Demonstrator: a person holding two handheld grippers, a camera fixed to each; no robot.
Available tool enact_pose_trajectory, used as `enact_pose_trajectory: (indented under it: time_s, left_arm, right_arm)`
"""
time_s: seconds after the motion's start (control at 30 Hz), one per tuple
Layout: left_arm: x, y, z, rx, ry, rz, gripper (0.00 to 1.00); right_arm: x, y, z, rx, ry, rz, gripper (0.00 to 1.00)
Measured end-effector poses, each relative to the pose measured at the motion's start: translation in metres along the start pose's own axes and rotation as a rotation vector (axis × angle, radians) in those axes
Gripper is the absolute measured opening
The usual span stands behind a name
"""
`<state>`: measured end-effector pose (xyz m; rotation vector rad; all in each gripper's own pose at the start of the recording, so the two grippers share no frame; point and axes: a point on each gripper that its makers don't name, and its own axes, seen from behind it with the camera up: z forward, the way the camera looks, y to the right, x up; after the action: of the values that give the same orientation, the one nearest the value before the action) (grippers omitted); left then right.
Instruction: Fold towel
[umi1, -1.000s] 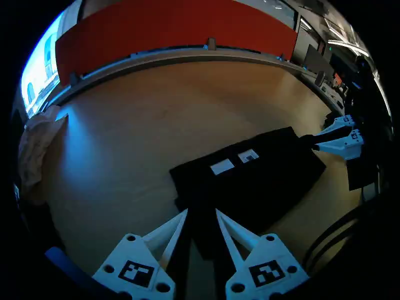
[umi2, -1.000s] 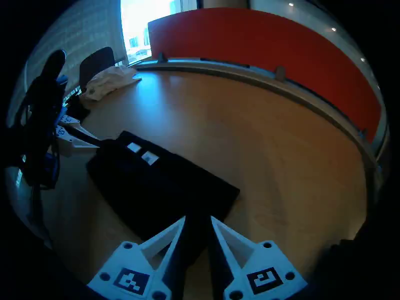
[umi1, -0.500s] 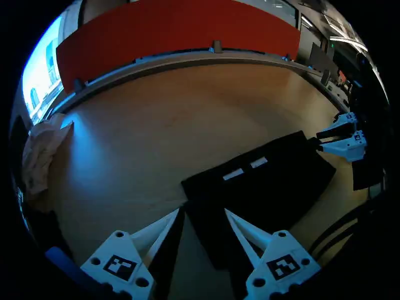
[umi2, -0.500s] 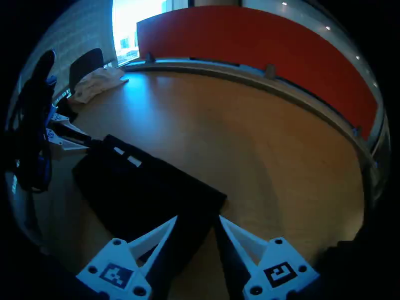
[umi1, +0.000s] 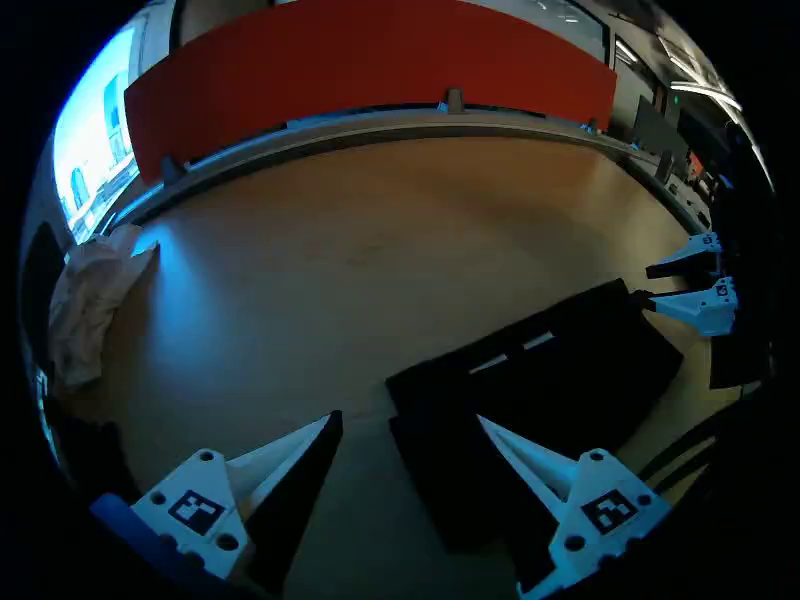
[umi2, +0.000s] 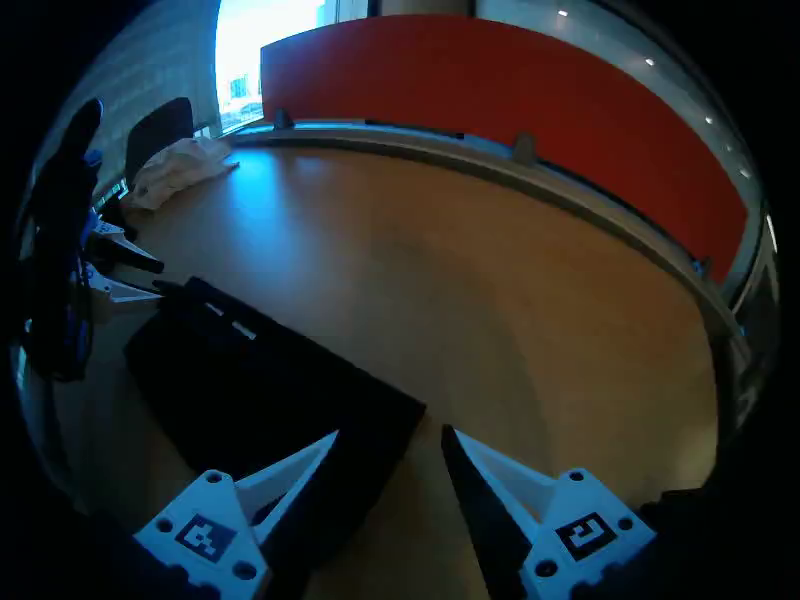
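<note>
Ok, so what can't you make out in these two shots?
1. Towel folds: both views, the cloth is too dark to count layers.
2. Towel's near edge: right gripper view, hidden behind a finger.
3. White tags on the towel: left gripper view, too small to tell what they are.
4. Whatever holds the left gripper: right gripper view, lost in shadow at the edge.

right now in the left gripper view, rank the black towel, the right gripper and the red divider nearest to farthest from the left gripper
1. black towel: its near end lies between the open fingers of the left gripper.
2. right gripper: at the towel's far end, off to the right.
3. red divider: along the far edge of the table.
</note>
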<state>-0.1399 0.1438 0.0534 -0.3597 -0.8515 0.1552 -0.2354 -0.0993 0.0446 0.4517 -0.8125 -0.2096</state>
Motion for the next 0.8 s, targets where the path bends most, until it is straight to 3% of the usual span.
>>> enact_pose_trajectory:
  time_s: [0.37, 0.8]
  left_arm:
    - [0.010, -0.008, -0.003, 0.023, 0.022, -0.022, 0.93]
    - [0.008, -0.008, -0.013, 0.011, 0.035, -0.021, 0.93]
  right_arm:
    - [0.012, 0.008, -0.004, -0.025, 0.029, -0.013, 0.96]
    - [0.014, 0.007, -0.017, -0.029, 0.046, -0.003, 0.97]
